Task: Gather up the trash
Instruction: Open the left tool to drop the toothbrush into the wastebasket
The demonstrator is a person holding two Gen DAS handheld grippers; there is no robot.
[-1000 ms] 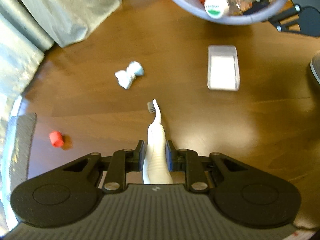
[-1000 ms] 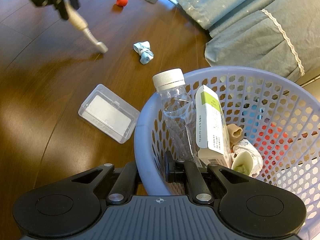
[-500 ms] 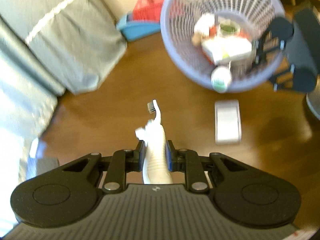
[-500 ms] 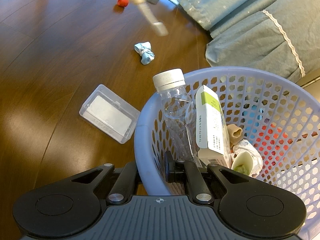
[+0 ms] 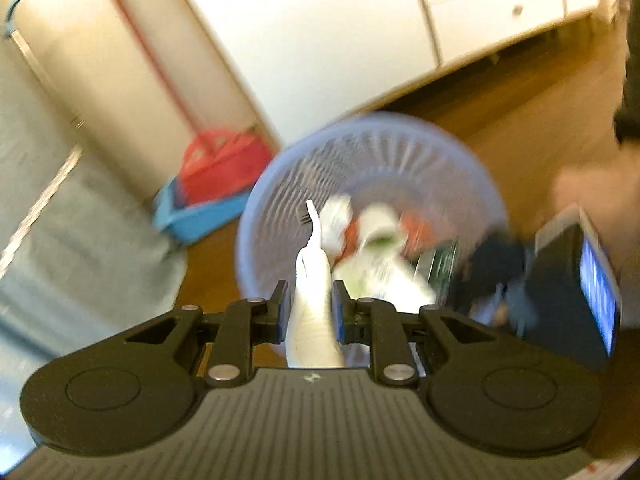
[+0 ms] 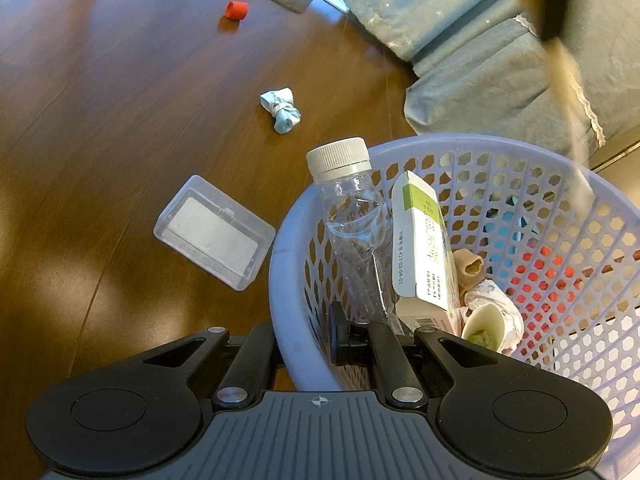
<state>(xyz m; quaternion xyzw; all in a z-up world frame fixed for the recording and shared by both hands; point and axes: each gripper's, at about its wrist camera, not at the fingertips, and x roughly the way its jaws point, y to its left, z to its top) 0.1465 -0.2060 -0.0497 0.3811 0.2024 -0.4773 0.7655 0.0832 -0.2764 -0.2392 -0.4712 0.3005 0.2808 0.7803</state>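
Note:
My left gripper (image 5: pixel 308 304) is shut on the thick handle of a white toothbrush (image 5: pixel 314 280), whose bristle head points over the lavender mesh basket (image 5: pixel 372 120). That view is motion-blurred. My right gripper (image 6: pixel 306 340) is shut on the near rim of the basket (image 6: pixel 480 142), one finger inside and one outside. Inside lie a clear bottle (image 6: pixel 352 216), a white-green carton (image 6: pixel 420 240) and a paper cup (image 6: pixel 484 322). On the floor sit a clear plastic box (image 6: pixel 214 232), a blue-white knotted wad (image 6: pixel 282 110) and a red cap (image 6: pixel 237 10).
Grey-blue bedding (image 6: pixel 480 60) lies beyond the basket. A red dustpan in a blue tray (image 5: pixel 220 168) stands by a white cabinet (image 5: pixel 320 40). A person's hand (image 5: pixel 592 200) shows at the right. The floor is dark wood.
My left gripper has lifted the toothbrush off the floor and swung it up over the basket. The right gripper and basket have stayed still.

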